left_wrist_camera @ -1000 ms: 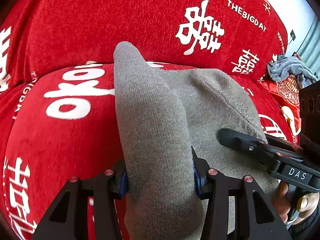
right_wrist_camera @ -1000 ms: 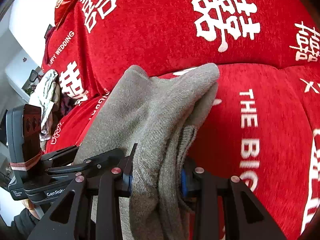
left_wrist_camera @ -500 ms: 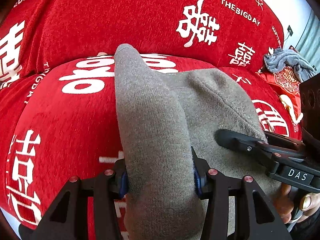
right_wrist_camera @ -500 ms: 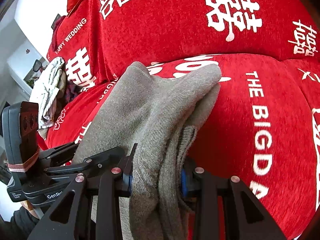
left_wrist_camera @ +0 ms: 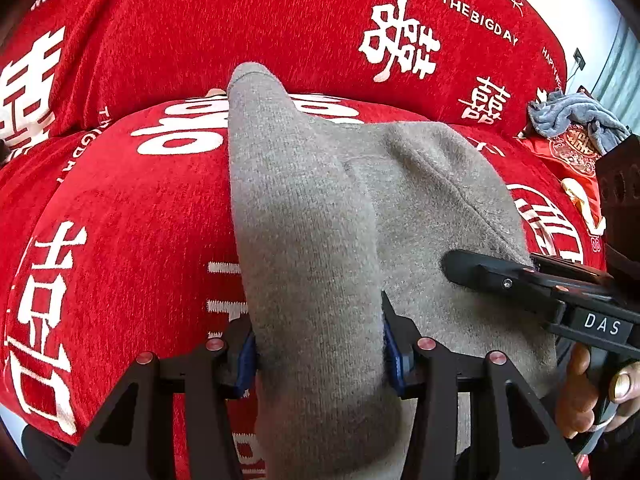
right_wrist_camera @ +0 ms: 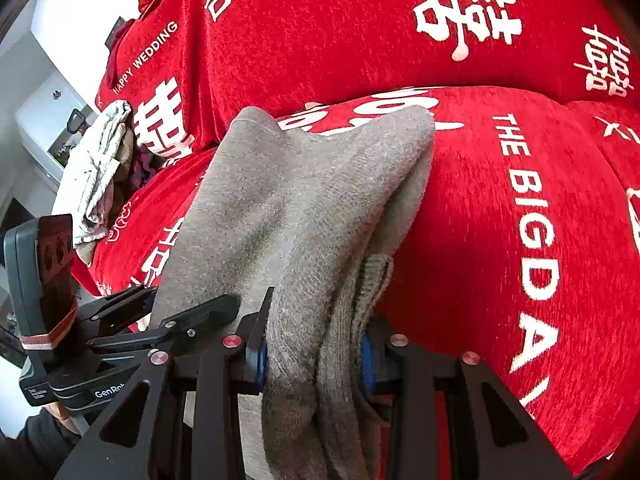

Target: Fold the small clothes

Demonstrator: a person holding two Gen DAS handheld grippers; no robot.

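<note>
The left claw [left_wrist_camera: 320,354] is clamped on a bunched fold of the grey garment [left_wrist_camera: 304,208]; both blue pads [left_wrist_camera: 246,360] press into the knit. From this grip the fold runs toward 12 o'clock and ends in a rounded tip at the seam between sofa seat and backrest. The rest of the garment spreads toward 3 o'clock in the left wrist view, draped over the red sofa [left_wrist_camera: 132,220], which carries white characters and lettering.

The right claw [right_wrist_camera: 314,354] is clamped on a second gather of the same garment [right_wrist_camera: 280,208], with several layers stacked between its pads [right_wrist_camera: 366,360]. This gather rises toward 1 o'clock and ends in a blunt corner over the seat cushion.

Each claw shows in the other's view: the right one enters the left view at 3 o'clock, one finger lying on the cloth, with a hand [left_wrist_camera: 580,392] on its handle at 4 o'clock. The left one appears at 8 o'clock in the right view, against the garment's edge.

A blue-grey cloth [left_wrist_camera: 576,118] lies at 2 o'clock in the left view, well apart from the garment. Pale clothes [right_wrist_camera: 96,176] sit at 9 o'clock in the right view.
</note>
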